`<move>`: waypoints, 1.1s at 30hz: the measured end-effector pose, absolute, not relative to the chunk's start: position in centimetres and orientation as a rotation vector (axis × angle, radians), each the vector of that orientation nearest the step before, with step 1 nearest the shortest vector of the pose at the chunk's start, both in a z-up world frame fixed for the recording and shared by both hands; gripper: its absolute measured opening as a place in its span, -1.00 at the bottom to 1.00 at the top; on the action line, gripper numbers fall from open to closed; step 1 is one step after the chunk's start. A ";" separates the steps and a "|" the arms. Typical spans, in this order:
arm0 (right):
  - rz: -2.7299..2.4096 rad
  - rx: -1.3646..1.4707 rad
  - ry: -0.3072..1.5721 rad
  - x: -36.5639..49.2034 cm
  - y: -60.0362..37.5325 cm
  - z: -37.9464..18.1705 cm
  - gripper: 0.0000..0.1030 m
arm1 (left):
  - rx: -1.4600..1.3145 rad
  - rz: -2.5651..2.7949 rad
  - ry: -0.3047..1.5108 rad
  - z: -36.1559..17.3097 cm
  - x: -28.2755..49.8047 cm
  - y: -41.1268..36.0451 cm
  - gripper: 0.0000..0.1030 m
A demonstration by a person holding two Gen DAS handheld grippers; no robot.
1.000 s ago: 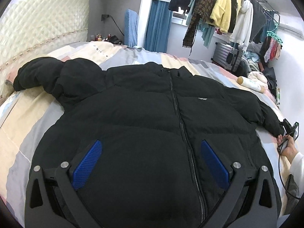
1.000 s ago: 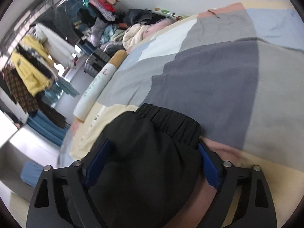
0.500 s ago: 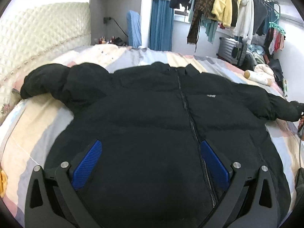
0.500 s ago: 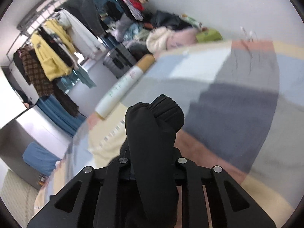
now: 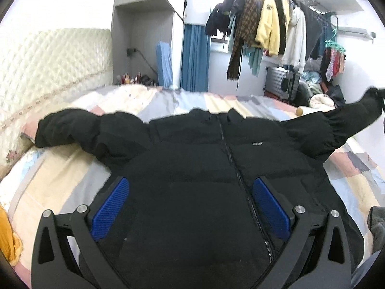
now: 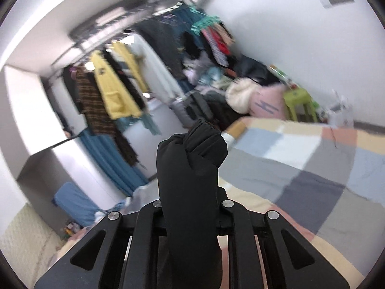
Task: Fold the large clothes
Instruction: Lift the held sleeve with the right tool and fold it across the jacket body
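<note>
A black puffer jacket [image 5: 192, 168] lies front up on the bed, zipper closed, collar away from me. Its left sleeve [image 5: 69, 127] rests flat on the cover. Its right sleeve [image 5: 336, 125] is lifted off the bed toward the upper right. My left gripper [image 5: 190, 202] is open over the jacket's lower front, blue pads [image 5: 110, 204] apart and empty. My right gripper [image 6: 190, 200] is shut on the sleeve cuff [image 6: 192, 149], which sticks up between the jaws.
The bed has a patchwork cover [image 6: 300, 168] and a quilted cream headboard [image 5: 48, 67] at the left. A clothes rack [image 5: 272, 24] with hanging coats stands behind, with a suitcase and piled clothes [image 6: 240, 91] by the wall. A yellow cloth [image 5: 9, 238] lies at the left edge.
My right gripper closed on the sleeve cuff and lifted it off the bed. The left gripper stayed open and pulled back and tilted up a little.
</note>
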State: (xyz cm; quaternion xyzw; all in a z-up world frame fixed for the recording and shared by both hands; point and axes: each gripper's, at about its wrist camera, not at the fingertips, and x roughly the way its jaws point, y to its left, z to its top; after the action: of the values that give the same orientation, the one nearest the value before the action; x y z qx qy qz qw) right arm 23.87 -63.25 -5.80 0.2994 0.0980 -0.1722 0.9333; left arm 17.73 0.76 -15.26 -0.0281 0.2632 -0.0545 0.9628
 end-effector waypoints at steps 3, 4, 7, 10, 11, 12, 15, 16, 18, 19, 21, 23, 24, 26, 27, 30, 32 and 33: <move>-0.306 0.506 0.189 24.3 -58.3 -1.1 -0.76 | -0.071 -0.130 0.515 -14.7 17.1 1.3 1.00; -0.293 0.481 0.185 24.5 -56.9 0.0 -0.76 | -0.077 -0.137 0.505 -14.5 16.9 1.7 1.00; -0.245 0.394 0.173 25.2 -51.6 3.6 -0.76 | -0.086 -0.142 0.486 -14.2 16.4 2.4 1.00; -0.176 0.330 0.175 26.2 -46.2 5.8 -0.76 | -0.065 -0.135 0.460 -14.1 15.7 3.0 1.00; -0.151 0.311 0.175 26.6 -44.3 6.3 -0.76 | -0.063 -0.135 0.454 -14.1 15.4 3.1 1.00; -0.126 0.285 0.174 27.0 -42.2 6.7 -0.76 | -0.065 -0.135 0.447 -14.0 15.2 3.5 1.00; -0.050 0.225 0.183 28.2 -36.3 6.8 -0.76 | -0.091 -0.130 0.438 -13.8 15.0 4.7 1.00; -0.026 0.212 0.190 28.7 -34.6 6.7 -0.76 | -0.094 -0.121 0.435 -13.8 15.0 5.0 1.00; 0.037 0.186 0.207 29.7 -30.3 6.2 -0.76 | -0.102 -0.106 0.428 -13.6 15.1 5.8 1.00; 0.062 0.175 0.215 30.1 -28.7 5.9 -0.76 | -0.109 -0.094 0.425 -13.6 15.3 6.5 1.00; 0.125 0.143 0.238 31.3 -24.6 4.7 -0.76 | -0.116 -0.080 0.424 -13.6 15.5 7.3 1.00; 0.182 0.111 0.267 32.2 -20.8 3.3 -0.76 | -0.129 -0.063 0.424 -13.7 15.7 8.3 1.00; 0.212 0.101 0.285 32.4 -19.2 2.2 -0.75 | -0.135 -0.060 0.426 -13.8 15.7 8.6 1.00; 0.273 0.085 0.322 33.2 -15.9 0.1 -0.74 | -0.144 -0.057 0.435 -13.9 16.0 9.4 1.00; 0.292 0.076 0.332 33.3 -14.8 -0.6 -0.73 | -0.145 -0.048 0.447 -14.0 16.3 9.9 1.00; 0.363 0.016 0.392 34.1 -9.7 -4.5 -0.73 | -0.167 -0.012 0.461 -14.3 16.3 11.2 1.00; 0.398 -0.013 0.442 34.9 -6.9 -7.7 -0.72 | -0.191 -0.011 0.460 -14.5 16.4 12.1 1.00; 0.411 -0.016 0.455 35.2 -6.2 -8.5 -0.72 | -0.201 -0.010 0.461 -14.6 16.4 12.4 1.00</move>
State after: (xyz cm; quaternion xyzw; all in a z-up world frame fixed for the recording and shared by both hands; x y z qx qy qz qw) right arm 35.20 -6.22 -8.47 -0.0081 0.2240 0.2021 0.9534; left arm 16.37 12.45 -14.62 -0.0994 0.2281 -0.0051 0.9685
